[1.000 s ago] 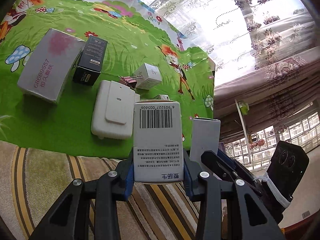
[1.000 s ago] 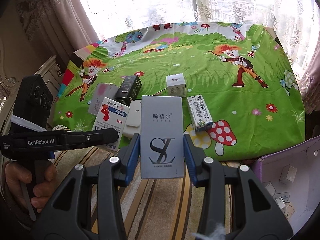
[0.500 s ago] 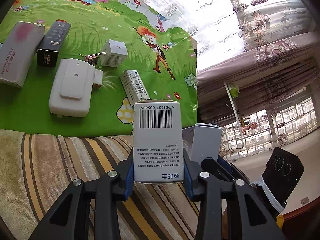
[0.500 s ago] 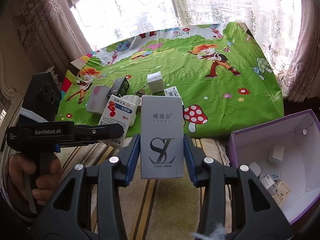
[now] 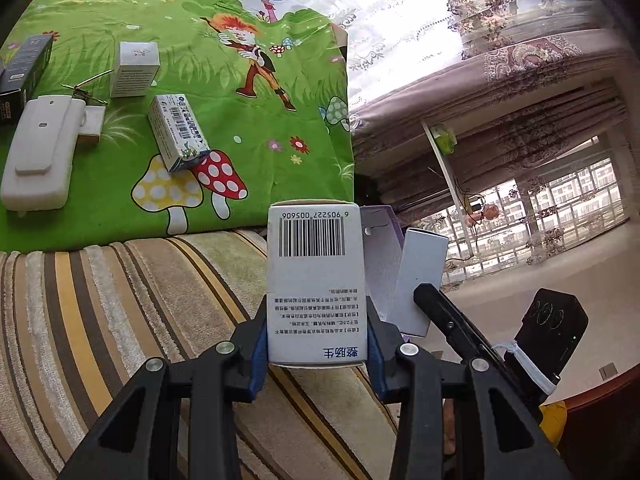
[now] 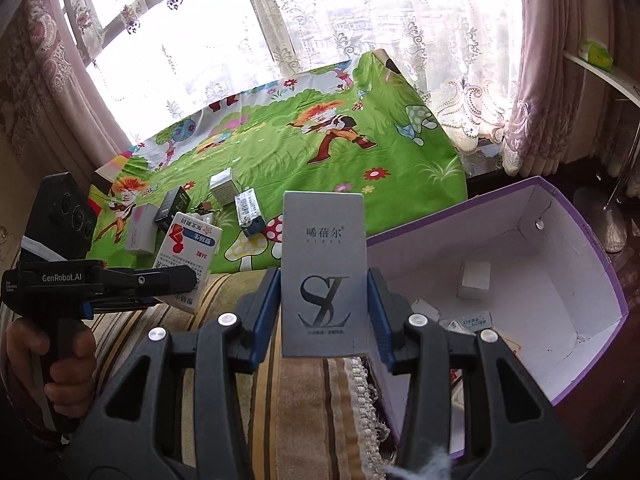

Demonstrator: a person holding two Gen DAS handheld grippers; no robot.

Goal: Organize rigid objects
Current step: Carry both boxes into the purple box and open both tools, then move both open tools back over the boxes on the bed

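Grey box (image 6: 324, 276) stands upright, clamped lengthwise along fingers.

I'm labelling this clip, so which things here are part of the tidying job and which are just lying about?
In the job:
- barcode box in the left gripper
- grey SL box in the right gripper
- purple bin
- loose boxes on the mat: striped box, white cube box, black box, white case

Lying about:
- curtains
- striped rug
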